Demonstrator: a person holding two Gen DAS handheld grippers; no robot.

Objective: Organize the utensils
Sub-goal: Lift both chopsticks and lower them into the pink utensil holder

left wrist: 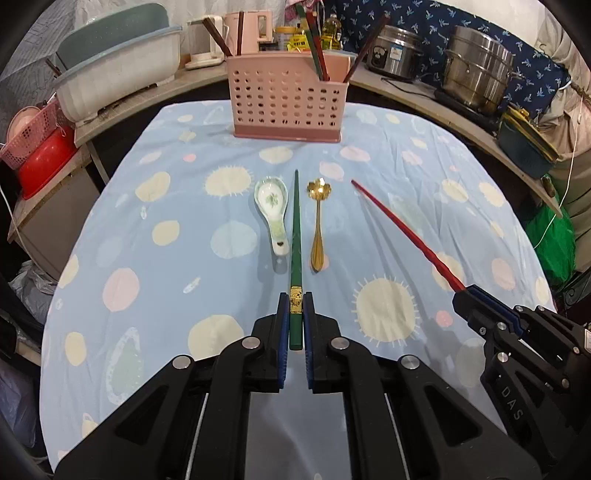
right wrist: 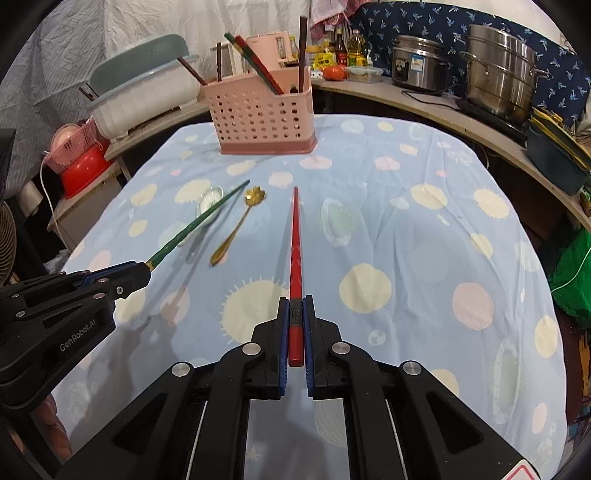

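Note:
My left gripper [left wrist: 295,301] is shut on the thick end of a green chopstick [left wrist: 295,236], which points forward above the table; it also shows in the right wrist view [right wrist: 192,225]. My right gripper [right wrist: 296,302] is shut on a red chopstick [right wrist: 294,240], seen from the left wrist view [left wrist: 402,232] too. A white ceramic spoon [left wrist: 273,206] and a gold flower-bowl spoon [left wrist: 318,221] lie on the blue spotted tablecloth [left wrist: 147,236]. A pink perforated utensil holder [left wrist: 284,99] stands at the table's far edge with several chopsticks in it.
A curved counter behind holds a pale basin [left wrist: 118,74], a pink kettle [left wrist: 251,29], bottles, a rice cooker [left wrist: 399,51] and a steel pot [left wrist: 476,70]. A red bowl and pink basket [left wrist: 37,147] sit at the left. A green bag [left wrist: 550,240] hangs at the right.

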